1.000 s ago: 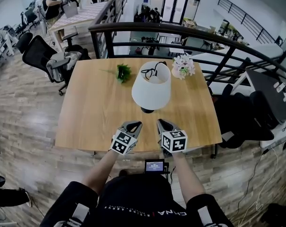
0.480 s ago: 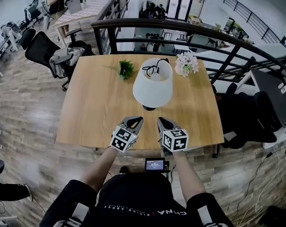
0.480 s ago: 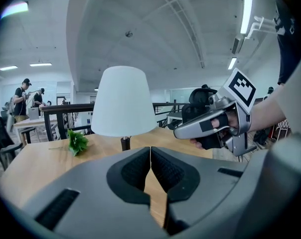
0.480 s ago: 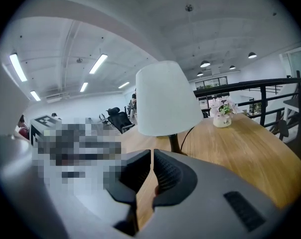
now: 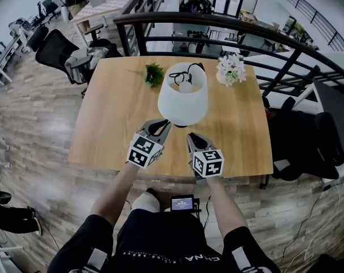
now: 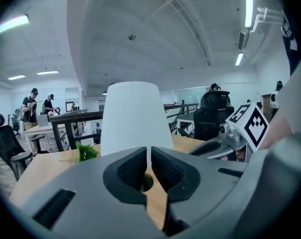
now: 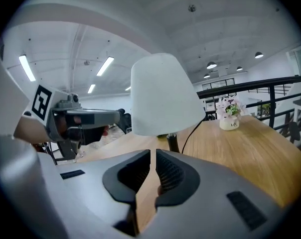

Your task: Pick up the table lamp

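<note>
Table lamp (image 5: 183, 98) stands upright near the middle of the wooden table (image 5: 112, 129). It has a white cone shade, and a black cord (image 5: 187, 74) is coiled in the open top. In the right gripper view a dark stem (image 7: 172, 142) shows under the shade, with the cord running down beside it.

Left gripper (image 5: 162, 123) has its jaws pressed together with nothing between them. Its tip sits just at the near lower edge of the shade in the head view; contact cannot be told. In the left gripper view the shade fills the space straight ahead of the closed jaws.

Right gripper (image 5: 192, 136) also has its jaws pressed together and is empty. It is over the table's near edge, close to the lamp but apart from it, just right of the left gripper. In its own view the lamp stands ahead and slightly right.

Small green plant (image 5: 154, 74) sits just left of the lamp on the far side of the table. White flowers in a pot (image 5: 231, 70) sit to the right of the lamp at the far side. Black railing (image 5: 229, 23) runs behind the table. Black office chair (image 5: 53, 49) stands at far left. Small screen device (image 5: 182, 202) is below the table's near edge, by the person's body.
</note>
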Available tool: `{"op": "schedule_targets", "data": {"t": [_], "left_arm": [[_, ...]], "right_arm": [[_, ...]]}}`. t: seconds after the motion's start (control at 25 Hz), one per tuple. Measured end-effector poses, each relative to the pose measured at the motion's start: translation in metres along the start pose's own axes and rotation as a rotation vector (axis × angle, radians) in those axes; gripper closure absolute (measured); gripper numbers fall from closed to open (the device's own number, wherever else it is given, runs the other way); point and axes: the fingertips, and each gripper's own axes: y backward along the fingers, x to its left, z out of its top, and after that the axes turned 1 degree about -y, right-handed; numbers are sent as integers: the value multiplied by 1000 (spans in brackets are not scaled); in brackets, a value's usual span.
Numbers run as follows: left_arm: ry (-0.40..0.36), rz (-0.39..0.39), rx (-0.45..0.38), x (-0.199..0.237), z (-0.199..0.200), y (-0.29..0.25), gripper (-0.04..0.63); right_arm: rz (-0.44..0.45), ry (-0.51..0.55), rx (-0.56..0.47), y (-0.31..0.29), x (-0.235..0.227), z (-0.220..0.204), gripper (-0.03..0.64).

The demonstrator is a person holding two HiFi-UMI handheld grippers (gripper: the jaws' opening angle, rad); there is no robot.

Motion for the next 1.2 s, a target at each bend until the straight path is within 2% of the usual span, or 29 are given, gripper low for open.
{"op": "schedule_targets", "data": {"t": [0.2, 0.4, 0.48, 0.56, 0.68, 0.92, 1.2], "left_arm": [[-4, 76, -23, 20, 20, -8, 574], [15, 92, -51, 29, 23, -16, 574], [34, 77, -65, 30, 23, -19, 531], [29, 64, -63, 31, 23, -23, 463], [3, 83, -78, 36, 23, -30, 463], [12, 93, -113, 39, 21, -37, 457], [-11, 117, -127, 39, 18, -40, 457]], "right_arm": [[-22, 49, -86, -27, -18, 11, 574], [-72, 81, -197, -65, -39, 12, 557], [-77, 74, -232, -78, -47, 10, 494], [-85, 83, -262, -90, -54, 9, 492], [-102, 112, -319, -105, -60, 12, 485], [-125, 188, -394, -130, -65, 15, 440], [-151, 240, -454, -155, -69, 26, 439]]}}
